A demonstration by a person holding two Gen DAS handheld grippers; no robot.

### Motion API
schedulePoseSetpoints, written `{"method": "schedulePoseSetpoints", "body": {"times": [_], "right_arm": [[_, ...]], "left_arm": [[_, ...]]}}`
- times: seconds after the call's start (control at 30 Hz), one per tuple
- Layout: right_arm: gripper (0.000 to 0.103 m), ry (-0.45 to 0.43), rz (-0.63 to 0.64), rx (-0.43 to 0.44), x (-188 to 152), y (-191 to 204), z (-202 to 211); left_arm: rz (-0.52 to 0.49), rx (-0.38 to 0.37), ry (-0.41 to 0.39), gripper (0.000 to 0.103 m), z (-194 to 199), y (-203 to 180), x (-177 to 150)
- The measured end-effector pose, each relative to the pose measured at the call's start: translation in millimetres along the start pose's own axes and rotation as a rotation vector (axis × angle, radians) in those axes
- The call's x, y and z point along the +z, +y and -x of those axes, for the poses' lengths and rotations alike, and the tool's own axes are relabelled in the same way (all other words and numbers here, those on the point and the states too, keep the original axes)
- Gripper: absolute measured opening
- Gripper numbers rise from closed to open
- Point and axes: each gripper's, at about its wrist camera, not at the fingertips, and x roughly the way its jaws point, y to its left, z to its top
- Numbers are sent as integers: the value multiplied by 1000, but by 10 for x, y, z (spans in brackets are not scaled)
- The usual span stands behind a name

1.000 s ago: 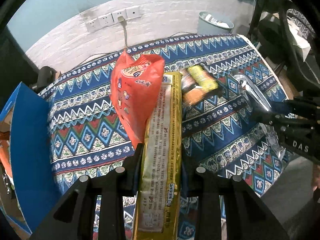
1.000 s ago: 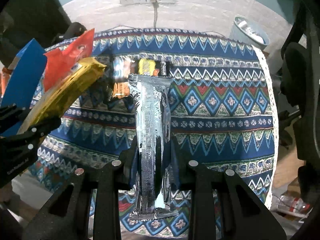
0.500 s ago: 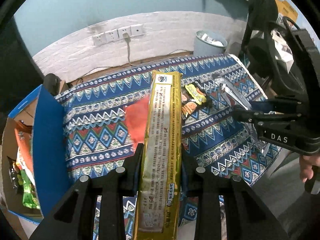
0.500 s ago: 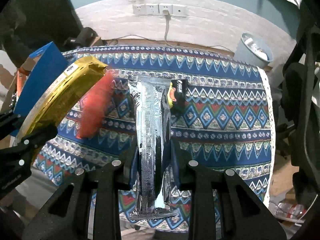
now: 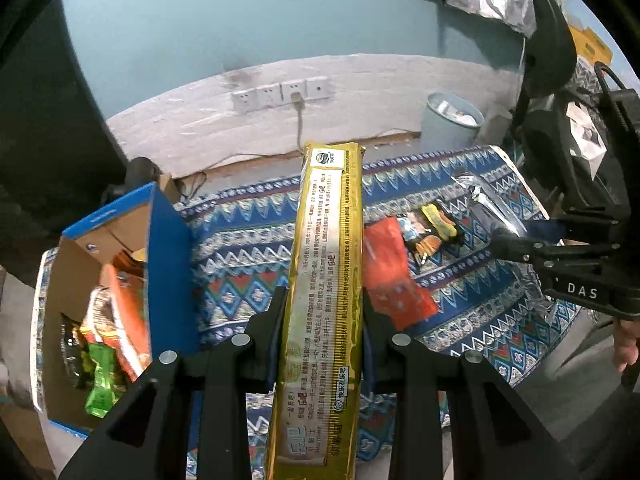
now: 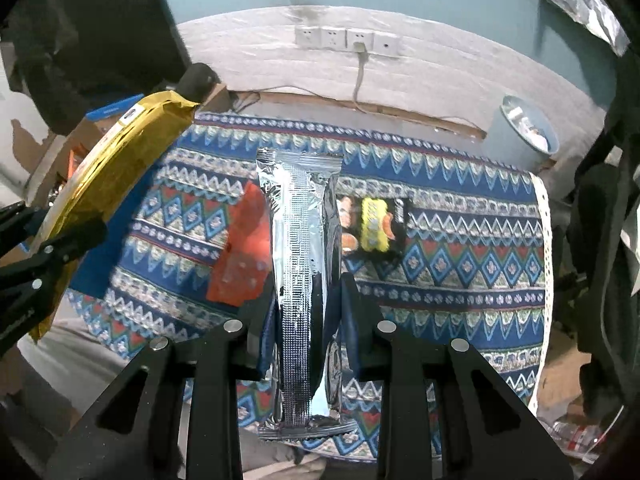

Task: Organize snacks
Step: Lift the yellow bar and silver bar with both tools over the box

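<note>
Both grippers have risen since a second ago, so more of the teal wall (image 5: pixel 200 32) now shows, and the red bag (image 5: pixel 390 276) that stood upright then now lies flat on the cloth.

A table under a woven cloth (image 6: pixel 460 216) in blue, red and white zigzags fills both views. At its left end stands a blue cardboard box (image 5: pixel 170 272), open, with orange and green packets inside. A pale blue bin (image 6: pixel 524 136) stands on the floor behind the table, below a row of white sockets (image 6: pixel 346 42).

The left gripper (image 5: pixel 322 320) is clamped on a long gold pack (image 5: pixel 328 280), glossy, printed with small text, held above the cloth just right of the box. The right gripper (image 6: pixel 306 312) is clamped on a long silver foil pack (image 6: pixel 302 260), crinkled, with crimped ends, held over the middle of the table.

The red bag is soft and shiny. Right of it lies a small dark packet (image 6: pixel 374 226) with yellow and orange print. Neither touches the held packs.
</note>
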Motion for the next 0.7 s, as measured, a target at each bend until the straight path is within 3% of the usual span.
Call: {"method": "schedulePoseSetpoints", "body": {"times": [0.3,0.7], "right_arm": [[27,-31,31,36,258,348,113],[27,-40,118,105,613,1047,95]], "left_arm": [[-1,70,-63,32,250,331,28],[88,119,-80,32,412,976,-3]]}}
